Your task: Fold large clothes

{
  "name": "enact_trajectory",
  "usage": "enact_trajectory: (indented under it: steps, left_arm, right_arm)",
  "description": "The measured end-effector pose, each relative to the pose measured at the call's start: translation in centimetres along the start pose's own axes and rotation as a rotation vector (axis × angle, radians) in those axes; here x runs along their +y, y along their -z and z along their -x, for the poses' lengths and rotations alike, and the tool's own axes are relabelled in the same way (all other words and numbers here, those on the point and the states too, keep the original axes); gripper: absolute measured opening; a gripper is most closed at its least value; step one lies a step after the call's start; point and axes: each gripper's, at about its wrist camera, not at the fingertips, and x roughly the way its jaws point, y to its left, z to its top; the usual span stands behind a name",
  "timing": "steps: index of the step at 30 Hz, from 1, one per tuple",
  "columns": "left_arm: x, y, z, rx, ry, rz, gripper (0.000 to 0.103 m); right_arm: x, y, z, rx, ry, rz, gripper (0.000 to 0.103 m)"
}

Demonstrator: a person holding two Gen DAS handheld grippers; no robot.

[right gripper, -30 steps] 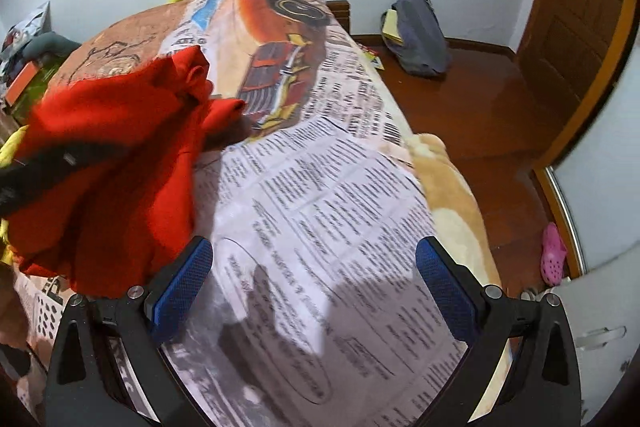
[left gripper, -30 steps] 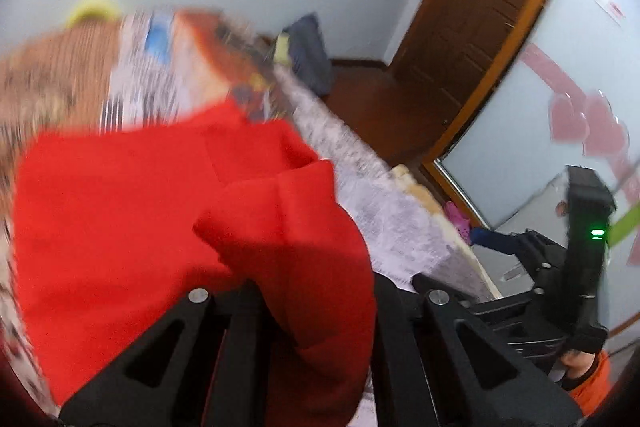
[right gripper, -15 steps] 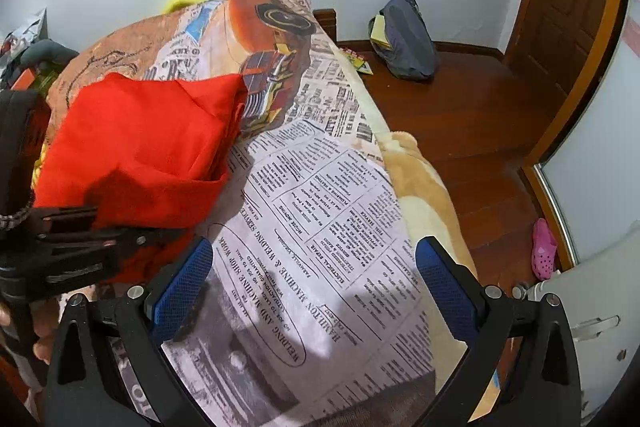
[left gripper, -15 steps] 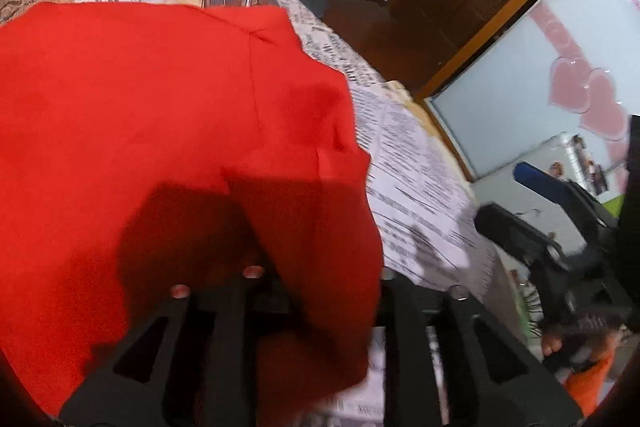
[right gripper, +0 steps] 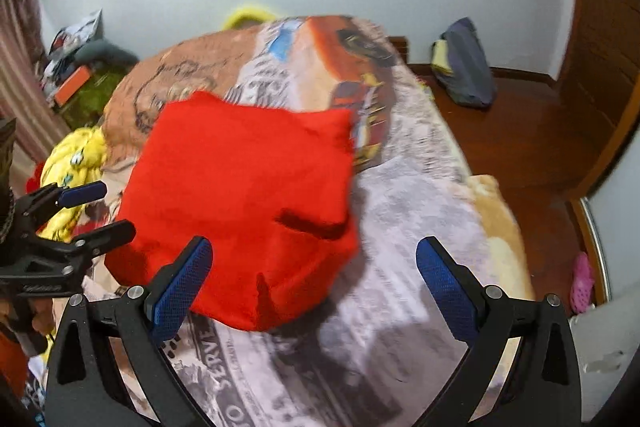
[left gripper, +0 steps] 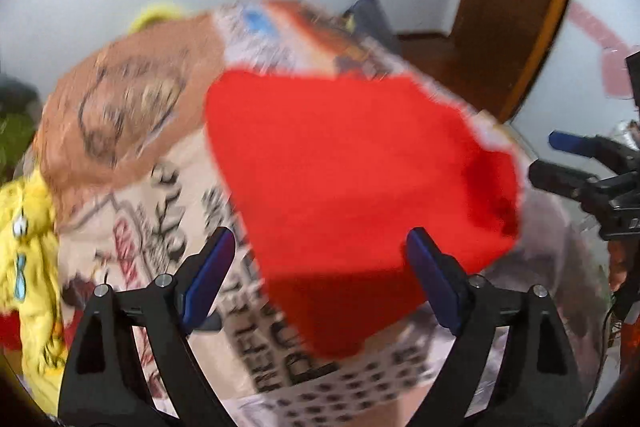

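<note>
A red garment (left gripper: 344,167) lies in a folded heap on the bed's newspaper-print cover (left gripper: 160,187). My left gripper (left gripper: 320,247) hangs just above its near edge. Its jaws are opening wide, the cloth sits below and beyond them, and neither blue pad presses on it. In the right wrist view the same red garment (right gripper: 244,195) rests left of centre on the cover (right gripper: 400,227), and my right gripper (right gripper: 314,251) stands open over its near right corner, holding nothing. The left gripper (right gripper: 96,213) shows at that view's left edge, and the right gripper (left gripper: 556,161) at the other view's right edge.
A yellow plush item (right gripper: 76,155) lies at the bed's left side. A dark bag (right gripper: 464,75) leans against the far wall on the wooden floor, near a brown door (right gripper: 600,47). A pink shoe (right gripper: 582,277) sits by the bed's right edge.
The left gripper was shut on the red garment; it has let go, spread its jaws and drawn back. The garment now lies flat and folded. The right gripper stayed open.
</note>
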Motion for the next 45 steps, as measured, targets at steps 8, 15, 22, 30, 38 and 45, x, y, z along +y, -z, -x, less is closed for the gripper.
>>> enact_trajectory:
  steps: [8, 15, 22, 30, 38, 45]
  left_arm:
    - [2.7, 4.7, -2.7, 0.067, 0.032, 0.067, 0.091]
    - [2.4, 5.8, -2.0, 0.062, 0.022, 0.081, 0.091]
    - [3.4, 6.0, -0.2, 0.053, 0.036, 0.103, 0.091]
    - [4.6, 3.3, 2.9, -0.041, -0.046, 0.102, 0.091]
    - [5.0, -0.3, 1.5, -0.063, 0.024, 0.131, 0.091]
    - [5.5, -1.4, -5.1, 0.057, 0.222, 0.256, 0.091]
  right_arm:
    - [-0.7, 2.8, -6.0, 0.162, 0.070, 0.015, 0.100]
    - [-5.0, 4.4, -4.4, 0.159, 0.232, -0.004, 0.099]
    - [-6.9, 3.9, -0.8, 0.116, 0.203, -0.033, 0.100]
    - [-3.8, 0.8, 0.0, 0.024, 0.036, -0.028, 0.101]
    - [-2.6, -0.9, -4.8, 0.094, -0.078, -0.037, 0.101]
    - [-3.7, -0.7, -9.9, 0.219, -0.182, -0.119, 0.101]
